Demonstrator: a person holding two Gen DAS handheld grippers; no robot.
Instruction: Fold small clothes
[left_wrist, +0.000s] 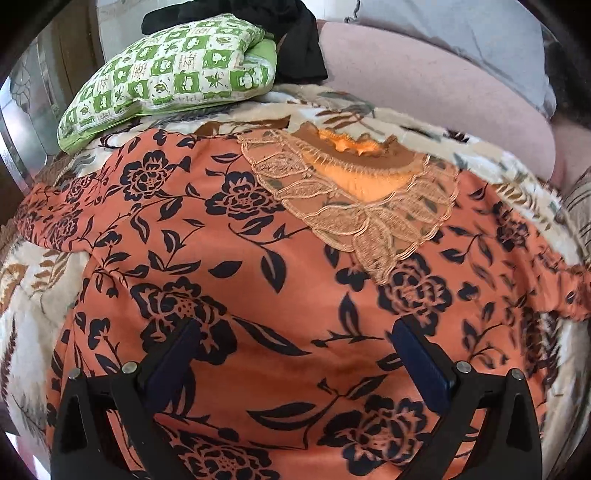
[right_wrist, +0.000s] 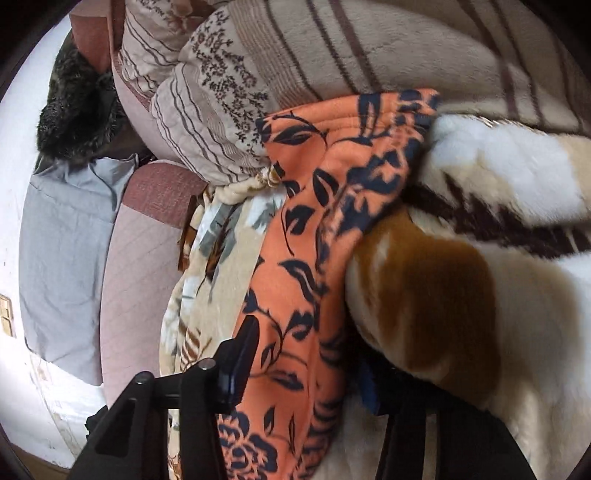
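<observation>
Left wrist view looks down on an orange floral garment (left_wrist: 236, 258) spread flat over a cream leaf-print blanket (left_wrist: 33, 280), lace collar (left_wrist: 354, 210) toward the far side. The left tongs (left_wrist: 295, 354) hover over its lower part, spread wide with nothing between them. A green checked pillow (left_wrist: 173, 74) lies beyond. In the right wrist view, the right tongs (right_wrist: 303, 354) stand narrow, with an edge of the garment (right_wrist: 295, 258) running between them beside a fold of the fluffy blanket (right_wrist: 461, 295); I cannot tell whether the pads press it.
</observation>
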